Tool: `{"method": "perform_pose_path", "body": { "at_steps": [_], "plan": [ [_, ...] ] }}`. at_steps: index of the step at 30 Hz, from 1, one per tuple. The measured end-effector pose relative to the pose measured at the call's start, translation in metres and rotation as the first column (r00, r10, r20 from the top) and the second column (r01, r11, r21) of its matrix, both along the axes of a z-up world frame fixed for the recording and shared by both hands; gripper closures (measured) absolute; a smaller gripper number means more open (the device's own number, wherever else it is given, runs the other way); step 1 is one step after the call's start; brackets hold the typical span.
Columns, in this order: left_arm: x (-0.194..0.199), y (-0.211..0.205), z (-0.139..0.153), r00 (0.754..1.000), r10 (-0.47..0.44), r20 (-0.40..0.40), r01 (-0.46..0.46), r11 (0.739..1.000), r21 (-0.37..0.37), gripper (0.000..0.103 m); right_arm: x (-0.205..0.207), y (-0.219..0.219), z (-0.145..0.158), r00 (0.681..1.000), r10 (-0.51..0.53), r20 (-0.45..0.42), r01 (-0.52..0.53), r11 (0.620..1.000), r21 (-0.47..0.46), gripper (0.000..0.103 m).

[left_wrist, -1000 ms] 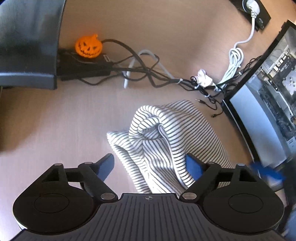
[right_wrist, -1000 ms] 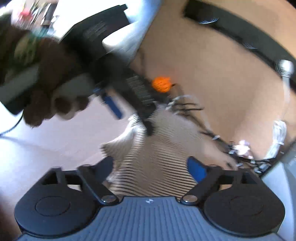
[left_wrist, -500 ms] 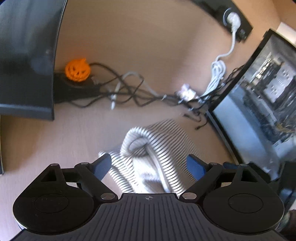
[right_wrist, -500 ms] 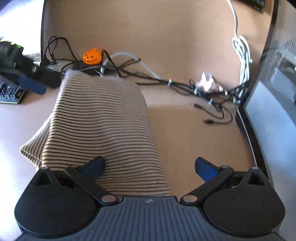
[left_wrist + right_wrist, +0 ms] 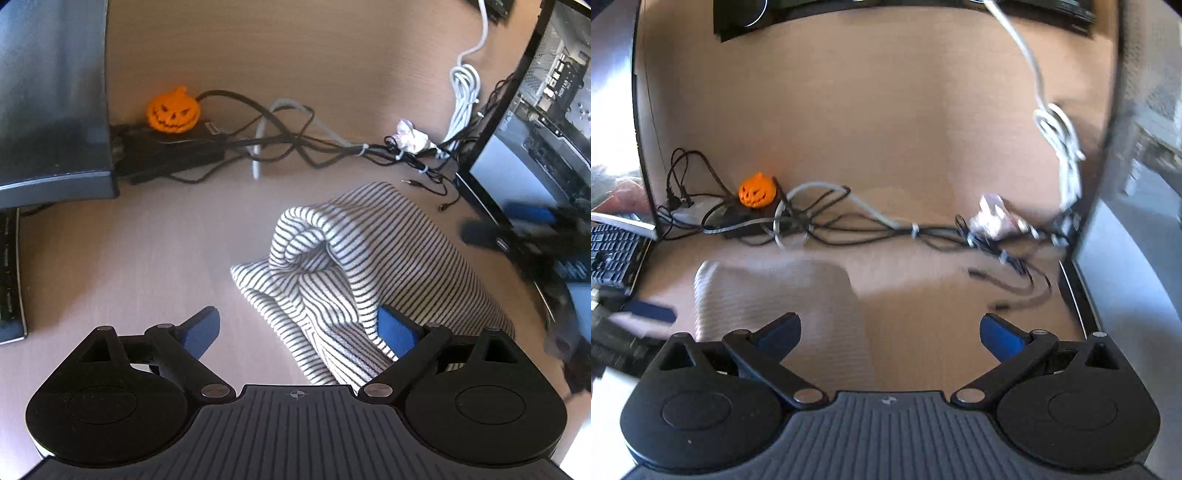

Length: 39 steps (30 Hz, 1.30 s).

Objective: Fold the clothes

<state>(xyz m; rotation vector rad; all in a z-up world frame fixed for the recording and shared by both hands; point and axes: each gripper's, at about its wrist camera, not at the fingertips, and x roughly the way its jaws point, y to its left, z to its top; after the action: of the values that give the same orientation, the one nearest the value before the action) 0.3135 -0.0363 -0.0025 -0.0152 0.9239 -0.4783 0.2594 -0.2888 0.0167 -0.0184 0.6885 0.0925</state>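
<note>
The left gripper (image 5: pixel 299 332) hangs over a striped garment (image 5: pixel 369 266) on a wooden tabletop (image 5: pixel 147 251), its jaws opening and pressing on nothing; the cloth lies between the blue fingers (image 5: pixel 397 330), the right-hand one just beside a fold, whether touching cannot be told. The right gripper (image 5: pixel 890 332) stands released, jaws wide and bare, the blurred garment (image 5: pixel 775 295) under its left finger only, with bare tabletop (image 5: pixel 923 314) beneath the rest. The garment sits bunched in a rolled heap in the middle of the tabletop, toward the side where a glass-sided computer case (image 5: pixel 535 129) stands. Along the far edge run tangled black cables (image 5: pixel 295 144), a coiled white cable (image 5: pixel 465 92), a crumpled scrap of paper (image 5: pixel 412 134) and an orange pumpkin figure (image 5: pixel 173 110) set on a black box. A monitor (image 5: pixel 48 92) rises at the tabletop's left side, with a keyboard (image 5: pixel 613 254) below it in the right wrist view
</note>
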Motion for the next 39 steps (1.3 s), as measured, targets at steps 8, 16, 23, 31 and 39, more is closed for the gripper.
{"method": "perform_pose_path", "body": {
  "at_steps": [8,16,23,31,39],
  "plan": [
    [0.003,0.003,-0.003,0.999,0.037,0.006,-0.037,0.999,0.007,0.005,0.058,0.032,-0.032,0.989,0.058,-0.133,-0.070,0.994,-0.085,0.000],
    [-0.003,0.009,0.015,0.999,0.028,0.024,-0.028,0.999,-0.018,0.006,0.024,0.020,-0.007,0.998,0.036,-0.042,-0.040,0.996,-0.083,0.000],
    [0.003,0.015,0.035,0.996,0.043,0.079,-0.043,0.999,-0.011,0.006,-0.028,0.010,-0.006,0.999,0.021,-0.038,-0.025,0.995,-0.092,0.000],
    [0.021,0.003,0.028,0.989,0.059,0.137,-0.078,0.987,0.144,0.006,-0.043,0.023,0.010,0.998,0.067,0.004,-0.066,0.993,-0.098,0.000],
    [0.025,0.020,0.022,0.988,0.099,0.118,-0.113,0.987,0.113,0.006,-0.022,0.041,-0.027,0.994,0.056,-0.092,-0.072,0.980,-0.188,0.000]
  ]
}}
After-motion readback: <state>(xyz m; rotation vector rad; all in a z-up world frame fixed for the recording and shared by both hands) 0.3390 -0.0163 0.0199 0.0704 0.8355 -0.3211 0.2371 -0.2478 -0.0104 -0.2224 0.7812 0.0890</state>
